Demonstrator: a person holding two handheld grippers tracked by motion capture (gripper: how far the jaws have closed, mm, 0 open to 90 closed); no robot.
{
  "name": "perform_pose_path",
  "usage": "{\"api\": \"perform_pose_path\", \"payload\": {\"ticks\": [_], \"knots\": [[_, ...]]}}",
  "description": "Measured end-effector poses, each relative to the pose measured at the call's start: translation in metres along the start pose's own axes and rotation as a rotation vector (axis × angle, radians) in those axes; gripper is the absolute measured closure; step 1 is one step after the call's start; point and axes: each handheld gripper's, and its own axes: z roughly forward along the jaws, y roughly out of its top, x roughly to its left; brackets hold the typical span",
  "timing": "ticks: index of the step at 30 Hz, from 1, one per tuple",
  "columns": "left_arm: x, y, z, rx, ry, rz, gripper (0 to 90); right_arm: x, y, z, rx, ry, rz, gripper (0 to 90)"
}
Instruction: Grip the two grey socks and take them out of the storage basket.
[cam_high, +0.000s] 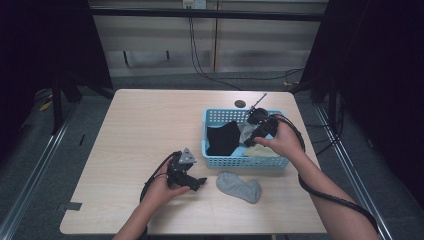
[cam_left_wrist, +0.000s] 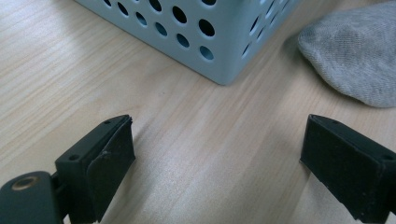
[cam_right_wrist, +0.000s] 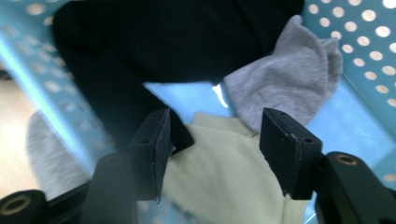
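Grey sock beside blue basket

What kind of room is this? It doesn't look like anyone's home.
Probably a lab or recording studio rather than a home: dark curtains flank a lone table, cables trail across the floor, and a person works with a handheld left gripper.

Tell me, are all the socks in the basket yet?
Not yet. A black sock, a grey sock and a pale yellow sock already lie in the blue basket. The right claw hovers open above them, holding nothing. Another grey sock waits on the table near the open left claw.
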Motion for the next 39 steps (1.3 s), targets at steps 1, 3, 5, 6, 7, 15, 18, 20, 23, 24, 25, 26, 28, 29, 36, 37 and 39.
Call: {"api": "perform_pose_path", "payload": {"ticks": [1, 3, 5, 6, 7, 15, 18, 20, 23, 24, 25, 26, 28, 29, 36, 37, 39], "knots": [[0.000, 0.000, 0.000, -0.002, -0.002, 0.000, 8.9, -0.002, 0.000, 0.003, 0.002, 0.001, 0.007, 42.7], [0.000, 0.000, 0.000, 0.000, 0.000, 0.000, 8.9, -0.005, 0.002, 0.008, 0.002, -0.013, 0.013, 41.0], [0.000, 0.000, 0.000, 0.000, 0.000, 0.000, 8.9, -0.008, 0.003, 0.013, -0.002, -0.015, 0.023, 39.3], [0.000, 0.000, 0.000, -0.001, -0.001, -0.001, 8.9, -0.011, 0.005, 0.019, -0.007, -0.030, 0.032, 37.0], [0.000, 0.000, 0.000, -0.001, -0.001, -0.001, 8.8, -0.011, 0.005, 0.019, -0.007, -0.030, 0.032, 37.0], [0.000, 0.000, 0.000, -0.001, -0.001, -0.003, 8.8, -0.022, 0.008, 0.040, -0.025, -0.038, 0.061, 31.4], [0.000, 0.000, 0.000, -0.001, -0.001, -0.002, 8.8, -0.025, 0.009, 0.047, -0.019, -0.043, 0.068, 29.9], [0.000, 0.000, 0.000, -0.001, -0.004, -0.003, 8.9, -0.028, 0.009, 0.051, -0.016, -0.045, 0.074, 29.2], [0.000, 0.000, 0.000, 0.000, -0.003, -0.003, 8.8, -0.031, 0.009, 0.058, -0.015, -0.046, 0.082, 27.7], [0.000, 0.000, 0.000, 0.004, -0.004, 0.003, 8.8, -0.032, 0.009, 0.062, -0.017, -0.049, 0.094, 27.1], [0.000, 0.000, 0.000, 0.004, -0.004, 0.004, 8.8, -0.032, 0.009, 0.062, -0.017, -0.049, 0.094, 27.1], [0.000, 0.000, 0.000, 0.004, -0.004, 0.004, 8.8, -0.034, 0.009, 0.065, -0.026, -0.055, 0.095, 27.3], [0.000, 0.000, 0.000, 0.005, -0.003, 0.004, 8.8, -0.034, 0.010, 0.067, -0.021, -0.058, 0.093, 27.9], [0.000, 0.000, 0.000, 0.004, -0.004, 0.004, 8.8, -0.035, 0.010, 0.068, -0.021, -0.063, 0.090, 28.8], [0.000, 0.000, 0.000, 0.004, -0.004, 0.004, 8.8, -0.036, 0.012, 0.076, -0.001, -0.069, 0.057, 35.5], [0.000, 0.000, 0.000, 0.005, -0.003, 0.004, 8.8, -0.036, 0.011, 0.078, 0.004, -0.069, 0.047, 37.4], [0.000, 0.000, 0.000, 0.004, -0.004, 0.004, 8.8, -0.032, 0.010, 0.083, 0.037, -0.065, 0.028, 46.6]]}}
